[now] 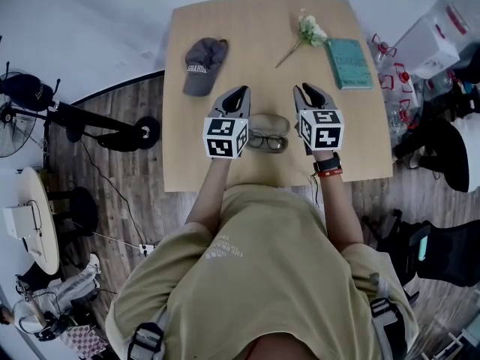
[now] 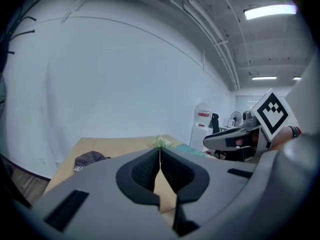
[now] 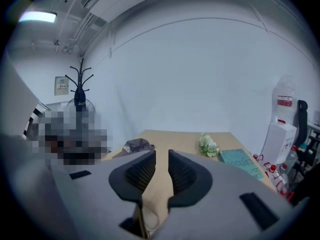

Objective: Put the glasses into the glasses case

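While the glasses [image 1: 268, 141] lie by the worktop's [image 1: 193, 167] near edge, long axis along it, back of both jaw tips and midway between them, our left gripper [image 1: 241, 91] is clenched empty, our right gripper [image 1: 302, 89] slightly parted, empty. Just beyond sits the glasses case [image 1: 268, 122]; farther, a cap [image 1: 204, 64] and book [image 1: 348, 63].

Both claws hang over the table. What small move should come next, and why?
Probably lower the right gripper toward the glasses: they lie on the table beside the glasses case, not in it, and that gripper's jaws stand apart with nothing between them, while the left gripper is shut.
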Demonstrator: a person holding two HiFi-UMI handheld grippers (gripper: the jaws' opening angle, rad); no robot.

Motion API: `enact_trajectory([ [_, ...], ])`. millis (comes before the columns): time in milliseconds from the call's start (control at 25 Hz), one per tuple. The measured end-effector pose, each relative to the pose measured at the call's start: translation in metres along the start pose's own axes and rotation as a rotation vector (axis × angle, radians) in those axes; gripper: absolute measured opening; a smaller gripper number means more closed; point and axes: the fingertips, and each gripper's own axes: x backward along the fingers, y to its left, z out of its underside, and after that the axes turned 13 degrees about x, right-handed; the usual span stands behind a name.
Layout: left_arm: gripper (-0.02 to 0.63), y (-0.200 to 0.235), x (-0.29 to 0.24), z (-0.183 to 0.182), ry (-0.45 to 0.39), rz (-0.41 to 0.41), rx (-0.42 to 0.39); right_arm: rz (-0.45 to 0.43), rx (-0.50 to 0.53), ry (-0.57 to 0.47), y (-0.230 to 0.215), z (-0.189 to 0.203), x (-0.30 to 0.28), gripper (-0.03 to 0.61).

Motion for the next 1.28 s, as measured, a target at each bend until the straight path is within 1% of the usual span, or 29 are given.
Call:
enact_trajectory([
  [200, 0.025, 0.003, -0.002, -0.016, -0.034, 0.006, -0.002, 0.099, -0.02, -0.06, -0.012, -0.014, 0.007, 0.071],
  [320, 0.025, 0.001, 0.001, -0.036, -0.092, 0.01, 0.019, 0.145, -0.05, -0.104, -0.02, -0.023, 0.014, 0.044],
  [440, 0.025, -0.001, 0.002, -0.052, -0.136, 0.009, -0.003, 0.186, -0.063, -0.129, -0.024, -0.029, 0.02, 0.02],
  [520, 0.025, 0.0, -0.001, -0.054, -0.14, 0.009, -0.022, 0.2, -0.057, -0.129, -0.023, -0.031, 0.02, 0.017],
  [600, 0.025, 0.0, -0.004, -0.053, -0.132, 0.013, -0.021, 0.212, -0.052, -0.123, -0.024, -0.033, 0.018, 0.015],
  [800, 0.025, -0.001, -0.009, -0.052, -0.128, 0.036, -0.035, 0.219, -0.057, -0.116, -0.021, -0.035, 0.012, 0.015],
  [1080, 0.025, 0.007, -0.013, -0.051, -0.121, 0.029, -0.028, 0.192, -0.069, -0.108, -0.015, -0.033, 0.004, 0.015],
  [1280, 0.025, 0.011, -0.017, -0.044, -0.097, 0.025, -0.029, 0.173, -0.072, -0.091, -0.01, -0.027, -0.002, 0.015],
])
